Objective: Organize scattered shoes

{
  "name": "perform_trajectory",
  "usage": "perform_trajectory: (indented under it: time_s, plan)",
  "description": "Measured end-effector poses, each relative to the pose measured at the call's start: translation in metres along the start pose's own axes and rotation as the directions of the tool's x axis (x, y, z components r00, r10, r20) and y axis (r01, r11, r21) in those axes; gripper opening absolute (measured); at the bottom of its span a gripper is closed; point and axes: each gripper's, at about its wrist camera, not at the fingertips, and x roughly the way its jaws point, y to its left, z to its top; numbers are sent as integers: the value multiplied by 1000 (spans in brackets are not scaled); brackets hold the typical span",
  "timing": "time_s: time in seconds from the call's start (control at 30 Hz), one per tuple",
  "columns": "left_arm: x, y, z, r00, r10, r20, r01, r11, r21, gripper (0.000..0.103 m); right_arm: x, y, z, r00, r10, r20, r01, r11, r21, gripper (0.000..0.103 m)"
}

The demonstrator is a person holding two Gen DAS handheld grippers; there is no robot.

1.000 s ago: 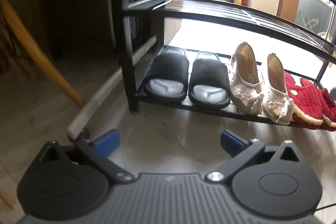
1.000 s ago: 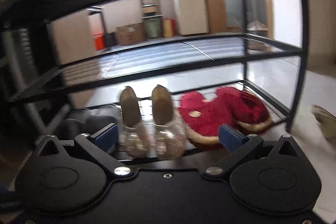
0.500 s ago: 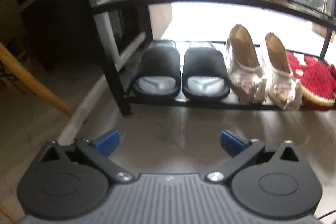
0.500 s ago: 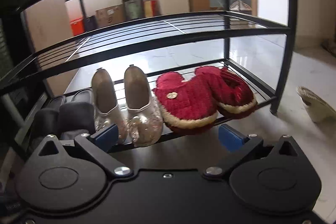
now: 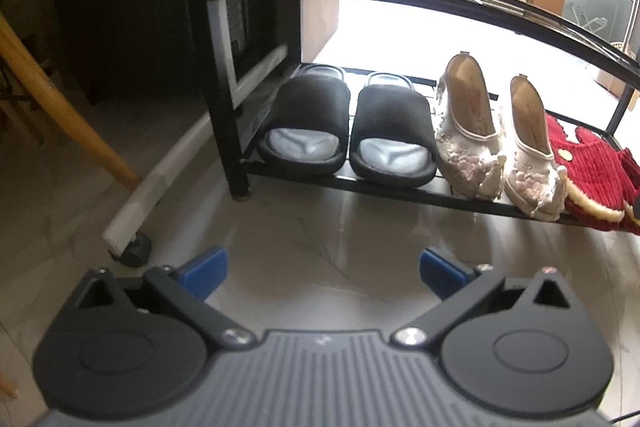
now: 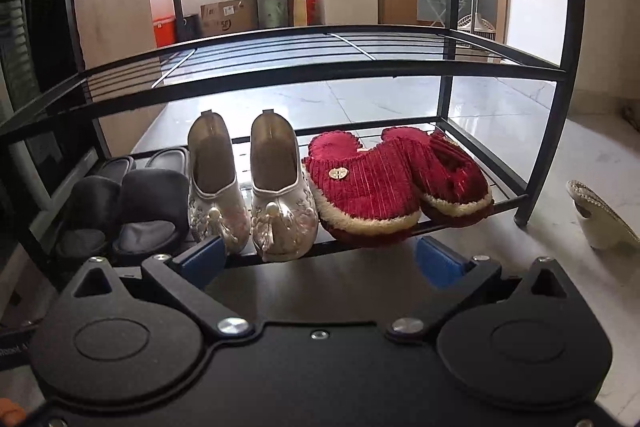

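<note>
Three pairs already sit along the front edge of the bottom shelf [image 6: 472,213] of the rack: black rubber slides [image 5: 348,131] at its left end, beaded cream flats [image 6: 252,195] in the middle, fuzzy red corduroy slippers [image 6: 392,187] at its right end. Left gripper [image 5: 322,267] and right gripper [image 6: 316,259] both hang with fingers apart, holding nothing. Off the right end, on the tiled floor, lies what looks like a pale woven shoe [image 6: 600,215], half cut off. Likely next: the right gripper swings over to it, clamps its rim and lifts it to the rack

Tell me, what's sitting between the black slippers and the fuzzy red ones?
The pair of white beaded shoes sits between the black slippers and red slippers on the bottom shelf; both views show it.
</note>
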Motion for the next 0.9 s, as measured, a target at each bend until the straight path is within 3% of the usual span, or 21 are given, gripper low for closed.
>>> perform_trajectory:
  time_s: [0.23,0.67,0.9]
  plan:
    - [-3,-8,-2,999,21,36,-23,998,51,102,0,4,-2,1000,-2,4,2,1000,-22,103]
    - [-5,-13,-3,999,-8,36,5,997,71,102,-3,7,-2,1000,25,9,-24,999,-43,103]
    - [-17,-16,-6,991,-14,130,1,995,98,102,-3,7,-3,999,32,2,-31,999,-42,103]
